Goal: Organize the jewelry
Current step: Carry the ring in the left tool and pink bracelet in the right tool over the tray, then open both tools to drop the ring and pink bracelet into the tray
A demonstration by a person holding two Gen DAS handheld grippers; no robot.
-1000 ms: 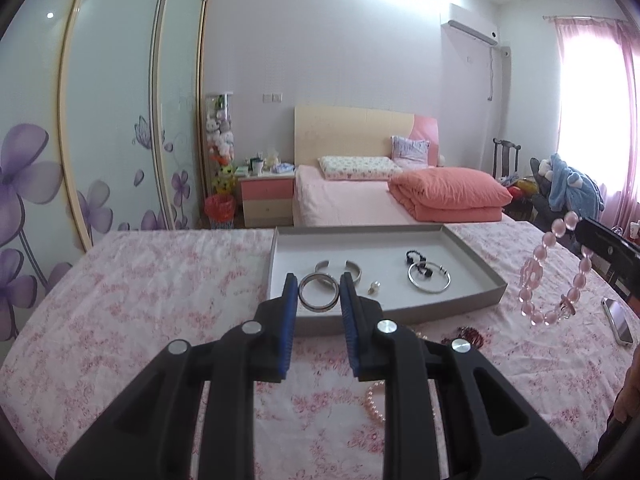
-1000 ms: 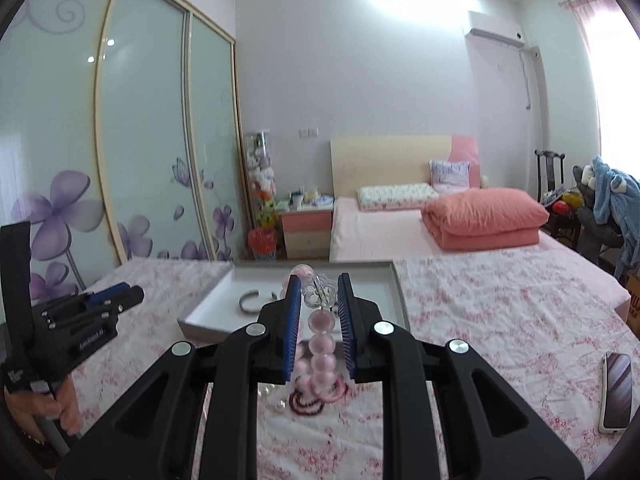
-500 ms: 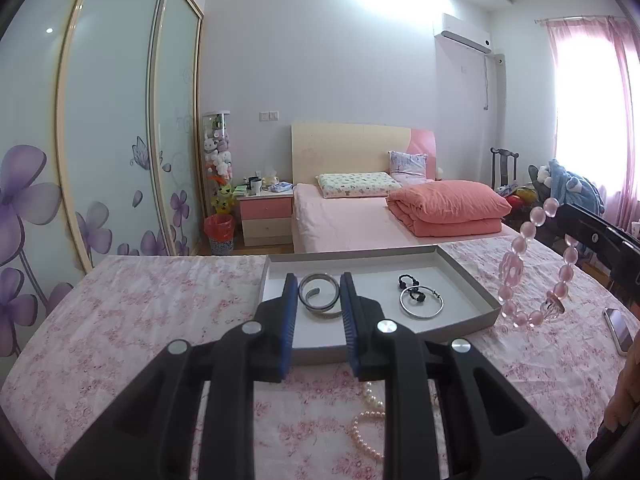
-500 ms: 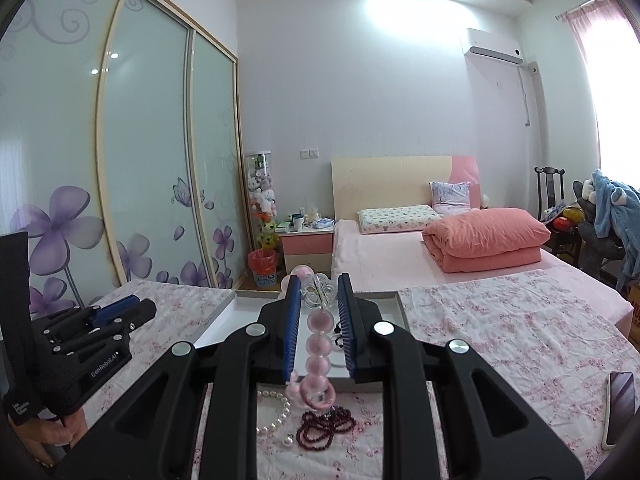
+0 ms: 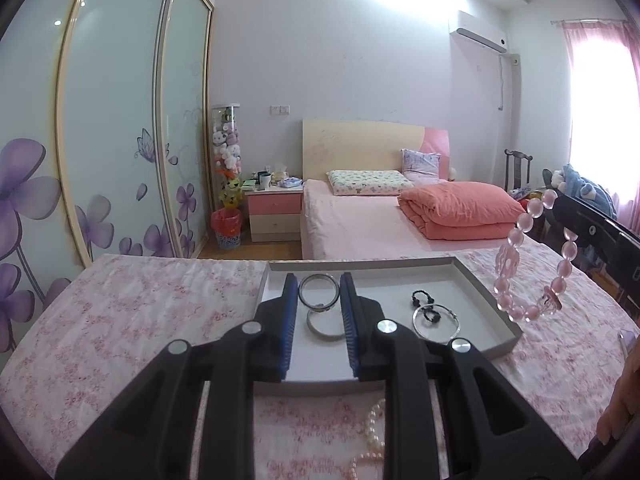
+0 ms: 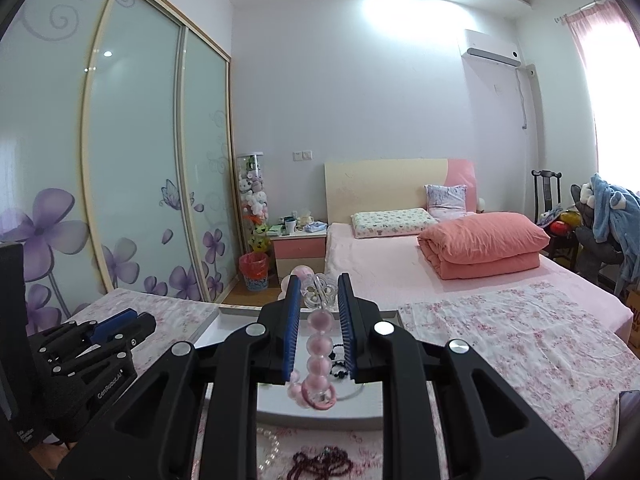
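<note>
Silver bangle point(image 5: 319, 294) and pink bead bracelet point(image 6: 319, 350), each clamped in one of my grippers.
My left gripper point(image 5: 319, 300) pinches the bangle at frame centre over the grey tray point(image 5: 486, 286); my right gripper point(image 6: 319, 308) pinches the bracelet, hanging at centre.

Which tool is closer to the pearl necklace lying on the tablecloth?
Left. The pearl necklace lies just below the left tool, which grips a silver bangle. The right tool, holding pink beads, sits further to the necklace's right.

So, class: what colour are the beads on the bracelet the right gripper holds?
Pale translucent pink beads; clearest in the left wrist view.
</note>
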